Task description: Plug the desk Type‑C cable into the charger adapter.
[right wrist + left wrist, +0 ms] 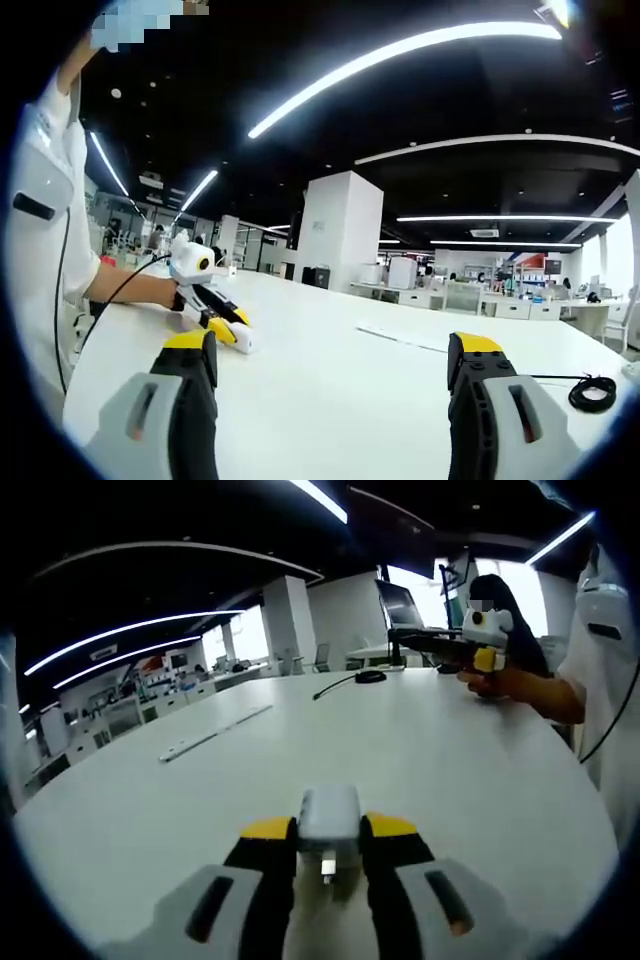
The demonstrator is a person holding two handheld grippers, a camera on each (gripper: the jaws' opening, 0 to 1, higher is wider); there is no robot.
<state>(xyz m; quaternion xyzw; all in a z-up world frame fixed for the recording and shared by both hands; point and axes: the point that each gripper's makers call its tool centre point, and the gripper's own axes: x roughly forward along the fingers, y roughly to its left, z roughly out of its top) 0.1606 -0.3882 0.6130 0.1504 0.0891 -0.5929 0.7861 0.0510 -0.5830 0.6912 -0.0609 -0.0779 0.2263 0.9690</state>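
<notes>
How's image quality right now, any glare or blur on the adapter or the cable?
Left gripper view: charger adapter between the left gripper jaws looks sharp, evenly lit; windows behind blow out; table edge bows from fisheye. Right gripper view: coiled cable sits small and dark near the rim; ceiling light strips flare.

On a broad white round table [420, 750], the left gripper [328, 855], with yellow-tipped black and grey jaws, grips a small white boxy charger adapter [328, 822] from both sides, low against the tabletop. Beyond the adapter, towards the table's far edge, a coiled black cable [360, 678] trails across the surface, while a long flat white strip [213, 732] lies off to the adapter's far left. At the table's far right rim, a person's hand [497, 683] holds the right gripper [486, 638], white and yellow, near an open laptop [405, 610].
</notes>
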